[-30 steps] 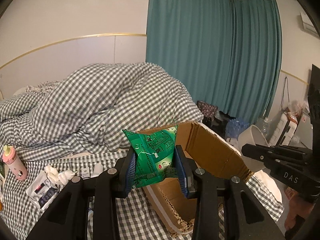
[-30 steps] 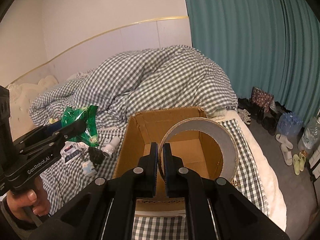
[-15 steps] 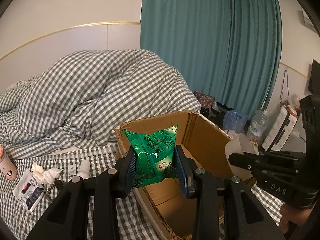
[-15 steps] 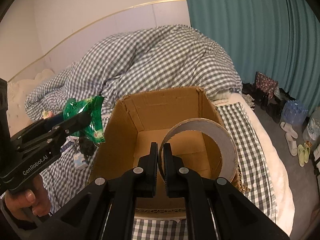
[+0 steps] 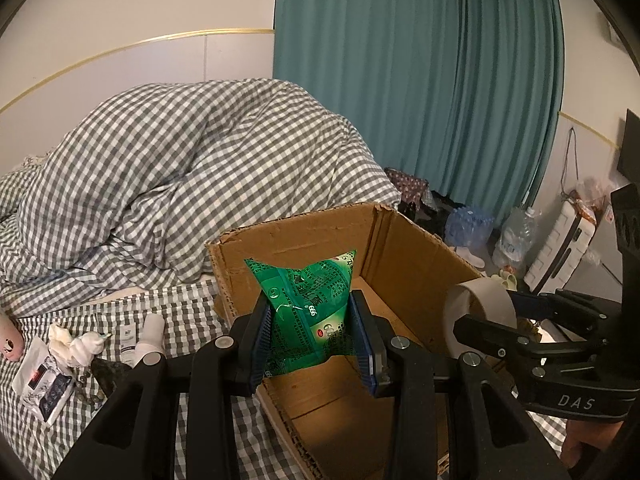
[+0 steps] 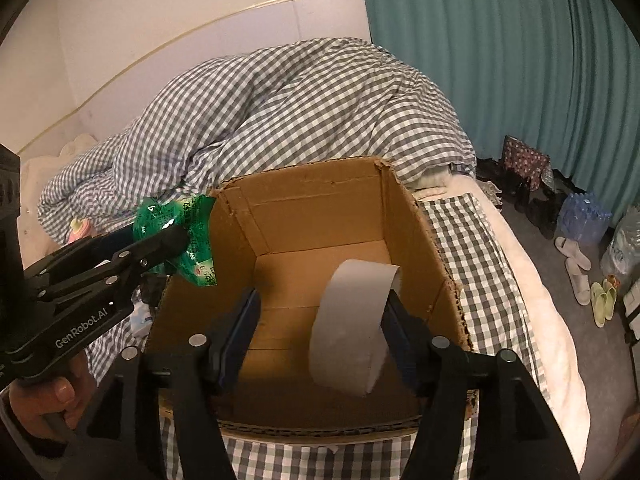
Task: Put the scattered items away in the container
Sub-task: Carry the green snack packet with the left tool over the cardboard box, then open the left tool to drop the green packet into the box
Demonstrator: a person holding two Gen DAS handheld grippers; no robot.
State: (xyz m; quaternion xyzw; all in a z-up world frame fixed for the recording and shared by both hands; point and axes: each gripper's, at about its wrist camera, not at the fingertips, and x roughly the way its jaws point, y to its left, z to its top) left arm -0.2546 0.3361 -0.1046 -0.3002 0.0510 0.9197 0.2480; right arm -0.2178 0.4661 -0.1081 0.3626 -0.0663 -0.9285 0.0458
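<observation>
Left gripper point(image 5: 312, 328) pinches green snack pouch point(image 5: 306, 312) mid-body at cardboard box's point(image 6: 404, 216) 9 o'clock rim; looks light, crinkly, slippery, so grip body, not corners; right gripper point(image 6: 320, 320) spread wide over box, tape roll point(image 6: 352, 320) loose against its 3 o'clock finger.

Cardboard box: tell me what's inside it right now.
The cardboard box shows only bare brown floor, with a tape roll over it between the open right claw. The near corners are hidden by the claw and the front wall.
</observation>
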